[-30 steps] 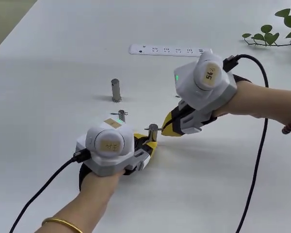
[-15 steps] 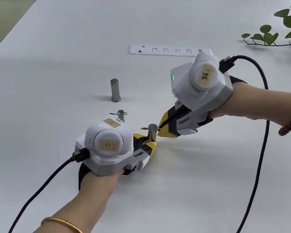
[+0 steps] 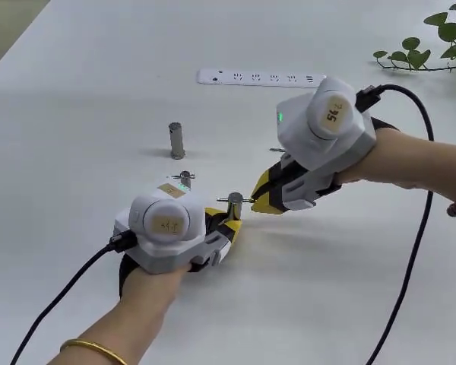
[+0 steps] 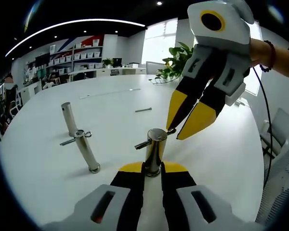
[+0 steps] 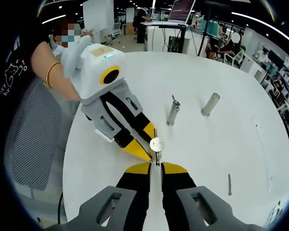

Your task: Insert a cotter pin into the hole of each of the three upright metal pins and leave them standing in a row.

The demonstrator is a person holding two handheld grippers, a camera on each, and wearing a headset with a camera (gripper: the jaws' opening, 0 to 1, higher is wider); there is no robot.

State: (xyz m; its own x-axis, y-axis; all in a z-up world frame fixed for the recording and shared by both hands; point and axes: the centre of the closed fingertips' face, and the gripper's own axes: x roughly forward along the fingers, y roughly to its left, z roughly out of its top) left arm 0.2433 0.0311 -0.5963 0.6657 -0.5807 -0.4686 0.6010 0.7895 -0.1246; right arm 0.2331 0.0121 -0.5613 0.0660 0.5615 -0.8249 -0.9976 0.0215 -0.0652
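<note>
My left gripper (image 3: 229, 221) (image 4: 153, 168) is shut on the low part of an upright metal pin (image 3: 235, 204) (image 4: 155, 144). A cotter pin (image 4: 140, 144) passes through the hole near its top. My right gripper (image 3: 257, 201) (image 5: 156, 167) is shut on that cotter pin's other end, right beside the metal pin's top (image 5: 157, 143). Behind stands a second metal pin (image 3: 185, 180) (image 4: 87, 153) with a cotter pin (image 4: 73, 140) in it. A bare third metal pin (image 3: 176, 141) (image 4: 68, 118) stands farther back.
A loose cotter pin (image 4: 143, 110) (image 5: 229, 184) lies on the white table (image 3: 76, 99) behind the right gripper. A white power strip (image 3: 258, 77) lies at the back and a plant (image 3: 429, 46) at the far right. A black cable (image 3: 410, 251) trails from the right gripper.
My right gripper pushed the cotter pin leftward into the held metal pin, so its tip now sticks out on the far side. The left gripper has kept its grip.
</note>
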